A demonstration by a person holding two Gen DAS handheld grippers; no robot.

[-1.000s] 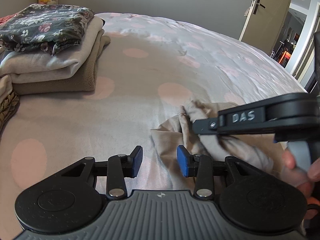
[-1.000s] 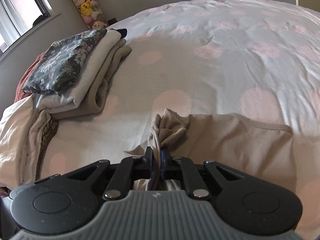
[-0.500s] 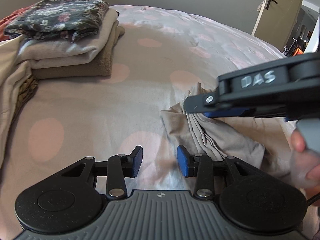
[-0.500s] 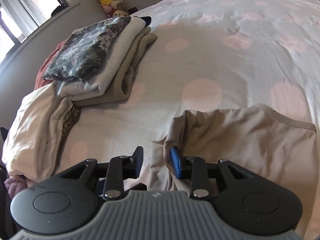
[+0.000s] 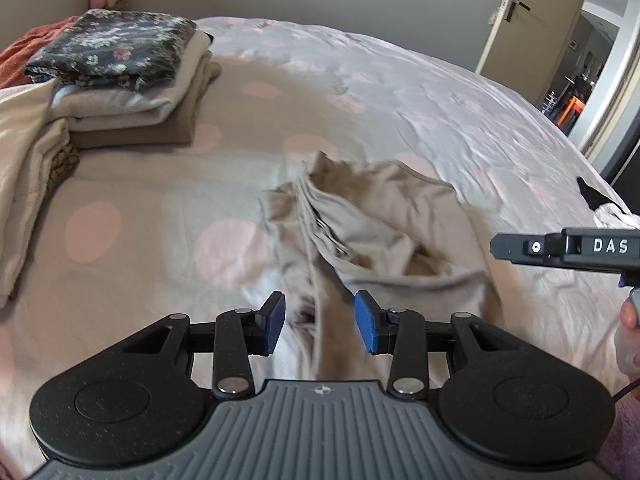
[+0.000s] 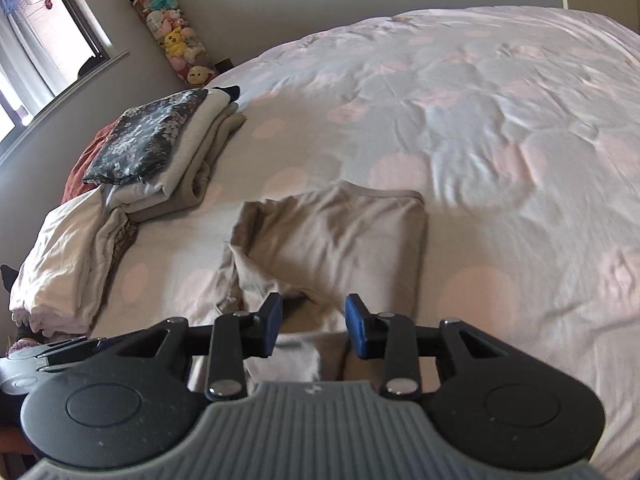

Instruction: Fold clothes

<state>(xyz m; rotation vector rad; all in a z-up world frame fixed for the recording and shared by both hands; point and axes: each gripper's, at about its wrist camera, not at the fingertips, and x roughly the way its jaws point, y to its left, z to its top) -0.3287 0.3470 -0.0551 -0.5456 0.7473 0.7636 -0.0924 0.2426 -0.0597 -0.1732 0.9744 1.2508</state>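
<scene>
You have both the left gripper and right gripper open and empty above the rumpled beige cotton garment — lying just beside the folded clothes stack — so next, I think, you should pinch its bunched edge and smooth it.

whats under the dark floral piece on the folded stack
The dark floral piece tops a cream folded layer, then a tan one. Only their edges show; anything between is covered.

Soft daylight from the window at upper left of the right wrist view, without harsh glare. Motion blur over the beige garment at frame centre and the bedcover. Strong fisheye bending, dark corners.
</scene>
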